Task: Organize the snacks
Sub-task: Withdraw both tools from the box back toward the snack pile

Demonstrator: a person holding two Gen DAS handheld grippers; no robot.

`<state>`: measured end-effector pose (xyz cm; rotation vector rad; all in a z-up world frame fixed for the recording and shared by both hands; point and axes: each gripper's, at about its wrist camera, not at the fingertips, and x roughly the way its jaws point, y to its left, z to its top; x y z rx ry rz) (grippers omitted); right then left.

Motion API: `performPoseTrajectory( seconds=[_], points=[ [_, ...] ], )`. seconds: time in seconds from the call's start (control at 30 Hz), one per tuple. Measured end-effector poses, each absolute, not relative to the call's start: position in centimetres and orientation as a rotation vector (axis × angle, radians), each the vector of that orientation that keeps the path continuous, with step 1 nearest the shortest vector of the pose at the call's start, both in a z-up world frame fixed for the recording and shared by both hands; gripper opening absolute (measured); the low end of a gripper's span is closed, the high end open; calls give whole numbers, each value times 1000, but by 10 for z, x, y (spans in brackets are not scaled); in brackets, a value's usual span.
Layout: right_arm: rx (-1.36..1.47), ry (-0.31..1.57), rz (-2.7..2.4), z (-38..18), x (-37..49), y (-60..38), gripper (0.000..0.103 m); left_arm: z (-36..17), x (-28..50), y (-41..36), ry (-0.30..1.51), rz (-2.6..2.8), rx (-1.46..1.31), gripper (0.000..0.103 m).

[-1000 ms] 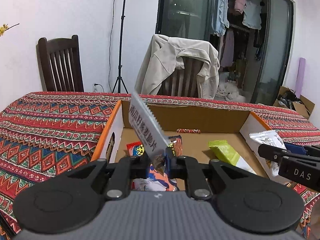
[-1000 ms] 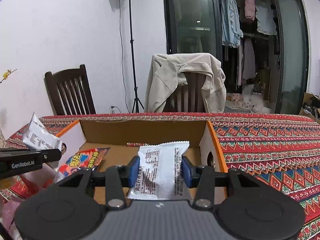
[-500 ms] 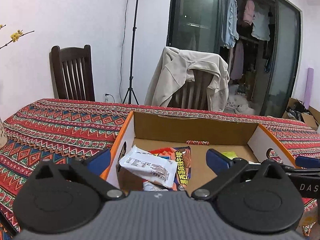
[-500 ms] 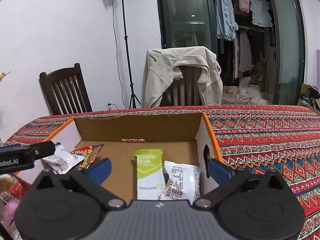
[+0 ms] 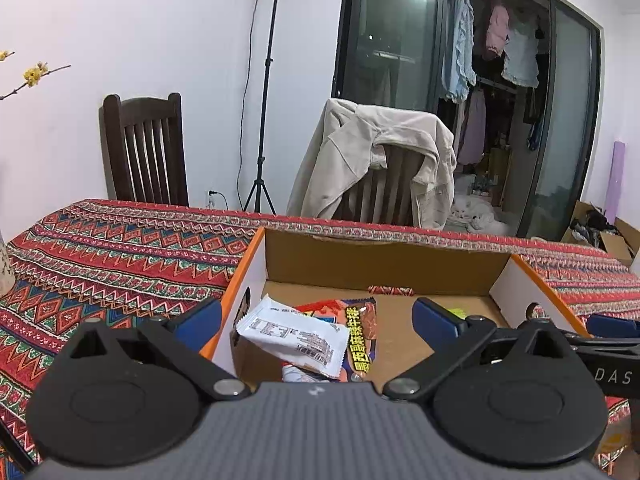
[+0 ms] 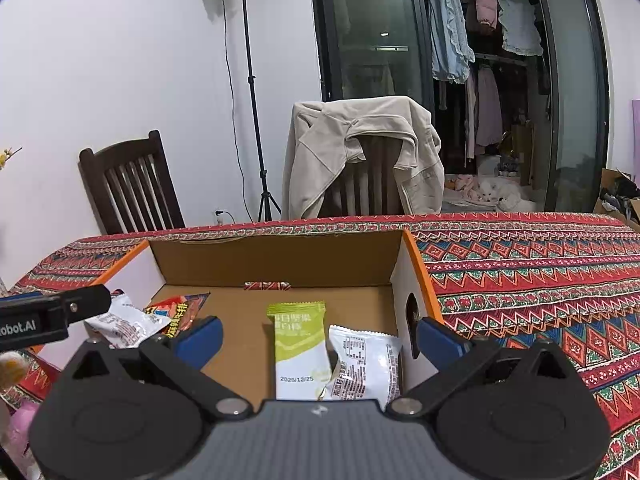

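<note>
In the left wrist view, the left gripper (image 5: 316, 316) has its blue-padded fingers (image 5: 200, 318) spread wide with nothing pinched. The left finger sits outside the box's orange-edged left wall (image 5: 248, 272), the right one over the box floor. Between them, low in the frame, a white packet (image 5: 292, 336) lies tilted on an orange packet (image 5: 360, 332) in the left end of the box (image 5: 380, 260). Part of a green packet (image 5: 456, 312) peeps out behind the right finger. At the lower right edge the right gripper's black arm crosses in front of the box's right wall.

In the right wrist view, the right gripper (image 6: 318, 334) is likewise spread wide and empty. Its left finger hangs over the box floor; its right finger sits outside the right wall (image 6: 408, 280), by the handle hole. Between them, at centre bottom, the green packet (image 6: 298, 344) lies flat, with a second white packet (image 6: 366, 364) touching its right side and close against the wall. At the left edge the left gripper's black arm hides part of the first white packet (image 6: 124, 324) and the orange one (image 6: 180, 312).

The box rests on a red patterned cloth (image 6: 540, 264). Beyond the table, a chair with a beige jacket (image 6: 360, 152) stands at centre, a dark wooden chair (image 6: 132, 184) at the left, a lamp stand (image 6: 250, 80) between them and a glass door with hanging clothes at the upper right.
</note>
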<state>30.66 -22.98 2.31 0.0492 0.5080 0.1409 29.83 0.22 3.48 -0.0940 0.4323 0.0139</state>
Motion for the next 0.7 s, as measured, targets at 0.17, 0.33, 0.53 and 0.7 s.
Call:
performPoseTrajectory(
  seconds=[0.17, 0.33, 0.53, 0.7],
  points=[
    [56, 485, 148, 32, 299, -230, 103, 45, 288, 0, 399, 10, -97, 103],
    [53, 448, 150, 45, 289, -230, 103, 58, 277, -3, 370, 21, -92, 103],
    [56, 417, 151, 59, 275, -232, 103, 71, 262, -2, 346, 25, -90, 103],
    [32, 405, 157, 66, 261, -228, 103, 76, 248, 1, 347, 23, -90, 103]
  ],
)
